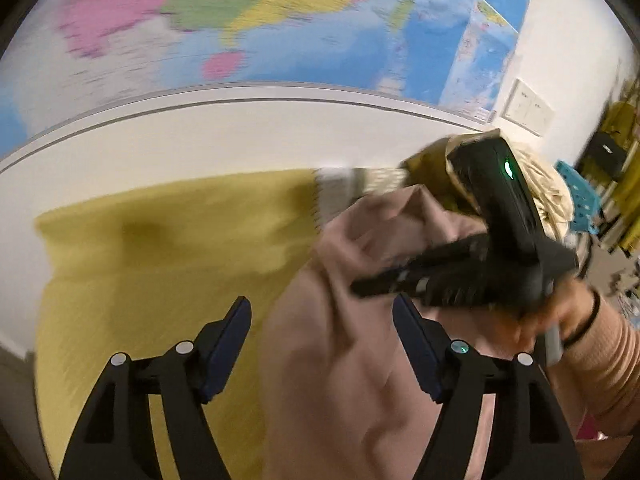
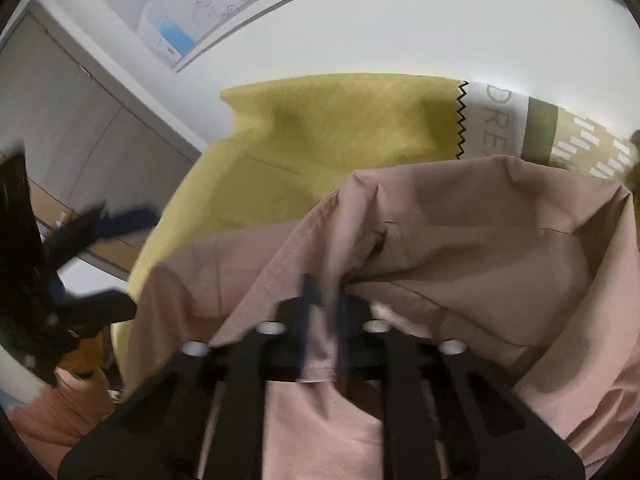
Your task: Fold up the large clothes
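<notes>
Two grippers are at work on one pink garment. In the right wrist view, the right gripper sits low in the middle of the frame, its jaws pressed together on a fold of the pink cloth, which bunches up above it and spreads to the right edge. Behind the garment, in the upper middle, lies a yellow cloth on a white table, with a printed bag to its right. The left gripper shows blurred at the left edge, spread apart. In the left wrist view, the left gripper stands wide at the bottom with the garment between its fingers but not pinched. A map fills the top of that frame.
</notes>
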